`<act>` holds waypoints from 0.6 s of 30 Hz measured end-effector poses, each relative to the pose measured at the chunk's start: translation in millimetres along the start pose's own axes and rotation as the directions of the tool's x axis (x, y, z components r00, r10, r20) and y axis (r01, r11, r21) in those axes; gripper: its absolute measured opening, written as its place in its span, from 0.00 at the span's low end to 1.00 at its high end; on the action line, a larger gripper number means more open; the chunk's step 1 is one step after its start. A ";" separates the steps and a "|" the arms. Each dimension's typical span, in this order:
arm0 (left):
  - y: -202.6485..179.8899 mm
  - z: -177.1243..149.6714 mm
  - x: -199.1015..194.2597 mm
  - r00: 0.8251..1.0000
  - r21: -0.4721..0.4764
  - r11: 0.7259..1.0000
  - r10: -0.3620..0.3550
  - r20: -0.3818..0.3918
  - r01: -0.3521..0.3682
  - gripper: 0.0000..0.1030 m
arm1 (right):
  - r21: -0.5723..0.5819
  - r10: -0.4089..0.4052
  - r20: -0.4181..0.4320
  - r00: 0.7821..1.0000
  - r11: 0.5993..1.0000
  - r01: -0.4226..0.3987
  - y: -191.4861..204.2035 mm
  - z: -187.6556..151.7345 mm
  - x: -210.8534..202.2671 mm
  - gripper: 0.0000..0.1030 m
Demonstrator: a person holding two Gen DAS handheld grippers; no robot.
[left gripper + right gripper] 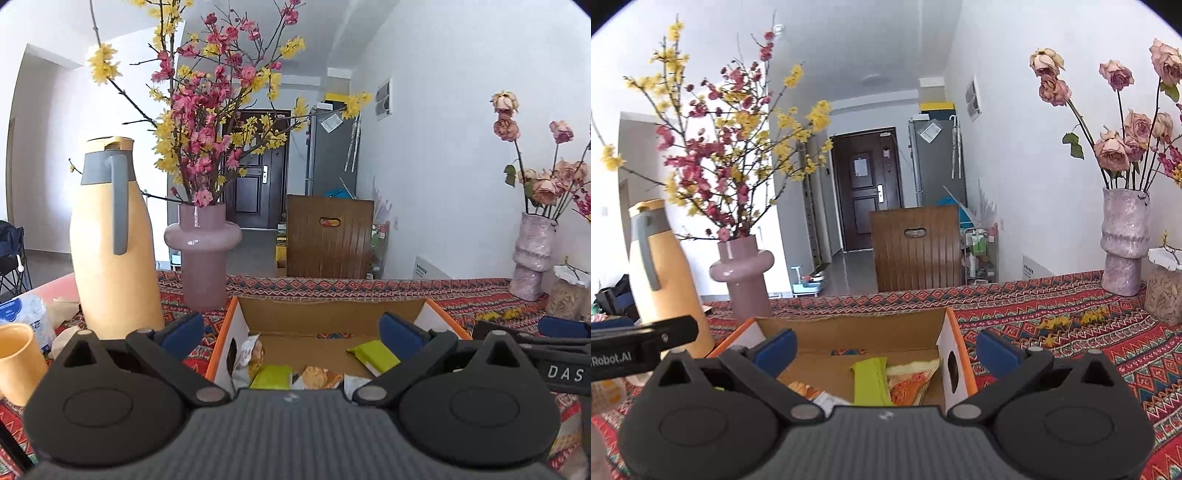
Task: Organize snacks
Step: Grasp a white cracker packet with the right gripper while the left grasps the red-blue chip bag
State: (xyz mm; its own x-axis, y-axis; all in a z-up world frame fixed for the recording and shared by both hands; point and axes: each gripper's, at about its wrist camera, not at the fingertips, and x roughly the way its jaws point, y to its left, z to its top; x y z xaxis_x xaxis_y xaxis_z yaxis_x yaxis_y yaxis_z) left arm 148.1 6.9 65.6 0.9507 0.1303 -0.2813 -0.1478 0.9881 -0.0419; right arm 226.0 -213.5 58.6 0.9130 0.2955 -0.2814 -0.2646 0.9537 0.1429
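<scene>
Hovering low in the frame, the left claw (pixel 291 328) is standing wide and released, nothing between its blue pads (pixel 183 334). The right claw (pixel 886 349) is doing likewise in its own view, spread and empty.

Just beyond both, at lower centre, the cardboard box (pixel 332 312) with orange edges is sitting open on the patterned tablecloth (pixel 1071 332). Snack packets are lying loose on its floor: a green packet (pixel 373 354) toward the right, another green one (pixel 271 376) at the near edge beside a biscuit packet (pixel 319 376), and a pale crinkled bag (pixel 251 354) leaning on the left wall. In the right view a green packet (pixel 870 380) is overlapping an orange wrapper (pixel 910 384).

These look light, soft and crinkly, probably slippery foil with breakable contents, so pinching a sealed end or flat edge gently seems wisest.

Farther out, a yellow jug (pixel 110 240) and a pink vase (pixel 203 243) are standing at left, another vase (pixel 1124 240) at far right.
</scene>
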 end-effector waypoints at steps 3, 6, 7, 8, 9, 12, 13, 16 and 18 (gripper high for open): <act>4.1 -6.9 -14.3 1.000 0.014 1.000 -0.002 -0.005 0.002 1.00 | 0.003 0.019 -0.016 1.000 1.000 -0.019 -2.0 -6.0 -14.6 1.00; 11.7 -17.7 -25.8 1.000 0.019 1.000 0.006 -0.027 -0.006 1.00 | 0.002 0.013 -0.040 0.999 1.000 -0.013 -2.3 -15.6 -27.7 1.00; 14.5 -20.9 -27.7 0.999 0.019 1.000 0.011 -0.037 -0.011 1.00 | 0.003 0.011 -0.048 0.999 1.000 -0.010 -2.4 -19.1 -32.5 1.00; 18.2 -24.7 -29.8 0.999 0.017 1.000 0.016 -0.049 -0.015 1.00 | 0.004 0.010 -0.055 0.998 1.000 -0.010 -2.3 -22.1 -36.8 1.00; 22.1 -29.7 -32.1 0.998 0.015 1.000 0.017 -0.065 -0.016 1.00 | 0.006 0.011 -0.062 0.998 1.000 -0.011 -2.7 -26.1 -42.2 1.00; 32.0 -43.9 -37.7 0.995 0.016 1.000 0.025 -0.102 -0.023 1.00 | 0.012 0.013 -0.089 0.996 1.000 -0.012 -2.4 -38.8 -55.0 1.00; 34.6 -48.4 -39.0 0.993 0.016 1.000 0.026 -0.112 -0.024 1.00 | 0.012 0.011 -0.100 0.995 1.000 -0.010 -2.4 -43.7 -59.0 1.00; 41.6 -63.8 -39.2 0.988 0.013 1.000 0.030 -0.152 -0.028 1.00 | 0.013 0.006 -0.135 0.991 1.000 -0.004 -2.8 -57.3 -67.2 1.00; 46.7 -74.2 -35.5 0.984 -0.001 1.000 0.020 -0.175 -0.021 1.00 | 0.016 0.003 -0.162 0.987 1.000 -0.001 -3.9 -67.5 -70.6 1.00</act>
State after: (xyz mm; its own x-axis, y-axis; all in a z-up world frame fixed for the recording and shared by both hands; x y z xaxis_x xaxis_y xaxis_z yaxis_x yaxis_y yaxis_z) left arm 87.2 42.4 2.5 0.8851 0.1339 -0.4458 -0.1678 0.9851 -0.0373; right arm 141.7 -234.2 13.9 0.8497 0.3037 -0.4311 -0.2603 0.9525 0.1581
